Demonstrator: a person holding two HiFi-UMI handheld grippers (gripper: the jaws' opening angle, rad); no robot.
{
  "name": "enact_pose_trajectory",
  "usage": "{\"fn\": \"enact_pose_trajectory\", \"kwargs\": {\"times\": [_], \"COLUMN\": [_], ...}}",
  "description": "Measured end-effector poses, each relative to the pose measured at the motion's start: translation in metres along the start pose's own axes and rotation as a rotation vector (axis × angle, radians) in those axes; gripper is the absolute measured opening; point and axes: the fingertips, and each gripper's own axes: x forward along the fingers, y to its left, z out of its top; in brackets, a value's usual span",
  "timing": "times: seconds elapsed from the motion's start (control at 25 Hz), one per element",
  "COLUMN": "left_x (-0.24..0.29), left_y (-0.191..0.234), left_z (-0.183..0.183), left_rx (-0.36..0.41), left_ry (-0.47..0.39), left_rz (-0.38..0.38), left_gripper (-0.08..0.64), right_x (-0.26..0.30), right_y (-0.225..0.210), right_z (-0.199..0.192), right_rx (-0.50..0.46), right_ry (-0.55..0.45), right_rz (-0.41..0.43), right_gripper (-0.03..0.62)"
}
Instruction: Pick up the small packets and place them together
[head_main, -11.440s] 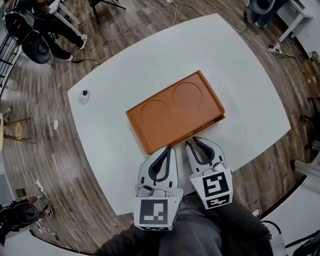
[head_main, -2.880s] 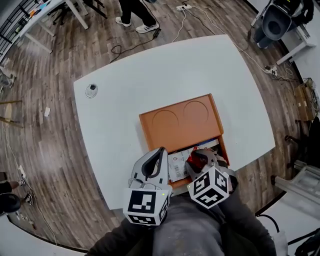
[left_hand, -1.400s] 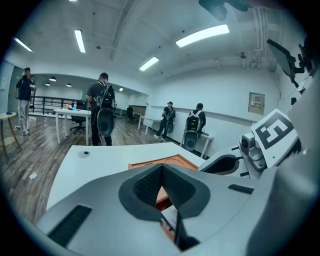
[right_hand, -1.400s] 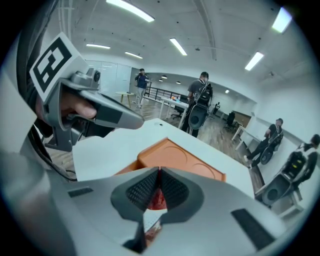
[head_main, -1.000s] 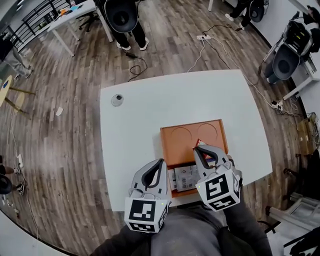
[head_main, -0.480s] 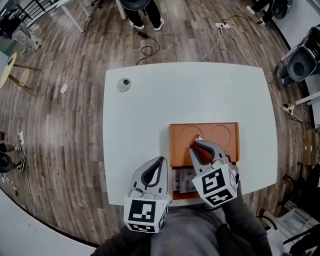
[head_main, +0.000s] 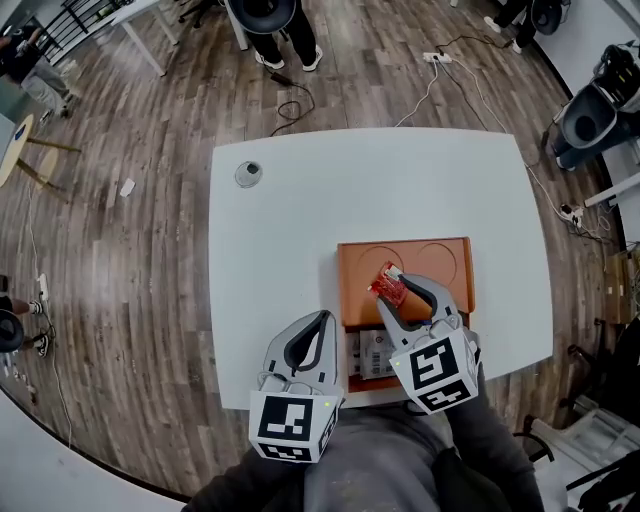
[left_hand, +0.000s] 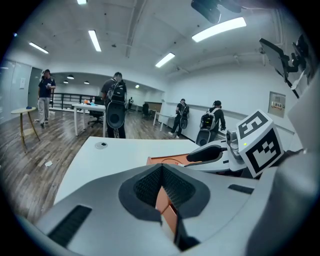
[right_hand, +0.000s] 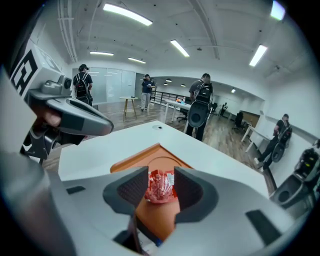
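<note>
Red packet (head_main: 387, 284) is spotted in the head view right at the tips of the right gripper (head_main: 402, 300), over the orange tray (head_main: 445, 265) on the white table (head_main: 290, 230); the left gripper (head_main: 320, 325) is held just beside, off the tray's near corner. In the left gripper view, the jaws are pressed together, nothing between them. In the right gripper view, the jaws are being opened, the packet framed between the pads (right_hand: 131, 192), tray beneath
</note>
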Motion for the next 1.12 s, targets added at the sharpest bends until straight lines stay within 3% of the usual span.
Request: {"fn": "enact_pose_trajectory", "kwargs": {"times": [0.28, 0.52, 0.92, 1.12], "left_x": [-0.01, -0.013, -0.015, -0.011], "left_y": [-0.022, -0.045, -0.045, -0.04], "left_z": [-0.004, -0.018, -0.036, -0.04], "left_rx": [0.042, 0.074, 0.087, 0.068], "left_ry": [-0.006, 0.03, 0.08, 0.095], "left_rz": [-0.071, -0.132, -0.12, -0.096], "left_gripper": [-0.003, -0.003, -0.003, -0.003], "right_x": [-0.032, -0.048, -0.031, -0.016], "right_y": [0.01, 0.027, 0.066, 0.072], "right_z": [-0.021, -0.05, -0.091, -0.103], "right_rx": [0.042, 0.089, 0.086, 0.04], "right_ry": [0.007, 0.031, 0.128, 0.184], "right_rz": [-0.068, -0.071, 0.09, 0.164], "right_gripper": [0.147, 0.147, 0.152, 0.254]}}
